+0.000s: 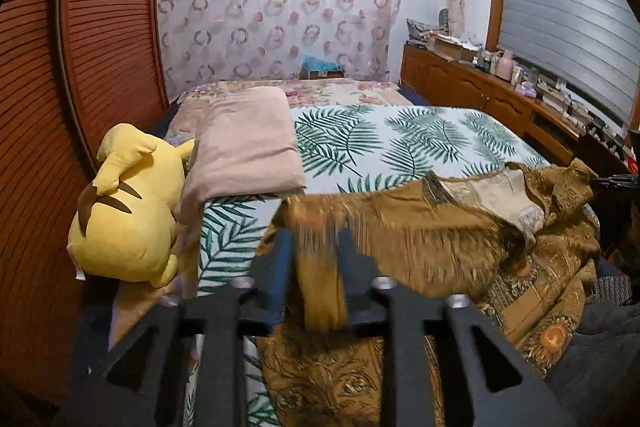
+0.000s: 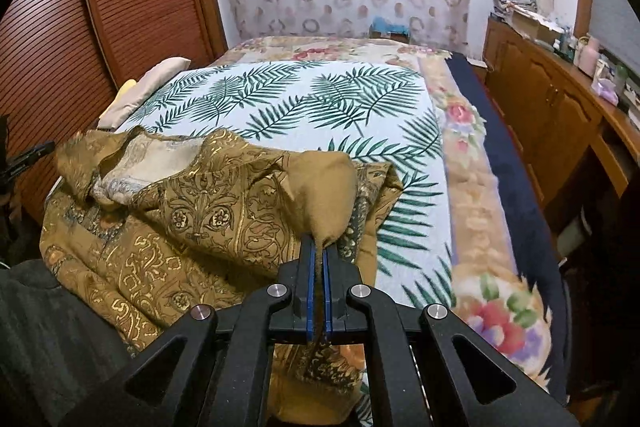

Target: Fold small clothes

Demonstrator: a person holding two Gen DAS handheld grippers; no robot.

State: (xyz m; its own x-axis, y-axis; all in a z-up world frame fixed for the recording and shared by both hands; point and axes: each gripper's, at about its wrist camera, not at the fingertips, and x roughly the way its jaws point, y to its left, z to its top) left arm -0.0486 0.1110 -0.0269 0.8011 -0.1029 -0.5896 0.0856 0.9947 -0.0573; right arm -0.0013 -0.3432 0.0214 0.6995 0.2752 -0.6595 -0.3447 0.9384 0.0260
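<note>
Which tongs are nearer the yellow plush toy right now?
Left. The left tongs sit just right of the yellow plush toy, jaws apart around the brown garment. The right tongs grip the garment's far side.

The garment (image 2: 192,211) is mustard brown with gold and dark scrollwork and a pale lining. It lies on a white sheet (image 2: 304,99) printed with green palm fronds. Beside the sheet are a beige folded cloth (image 1: 244,143) and a yellow plush toy (image 1: 128,203) with brown stripes.
</note>
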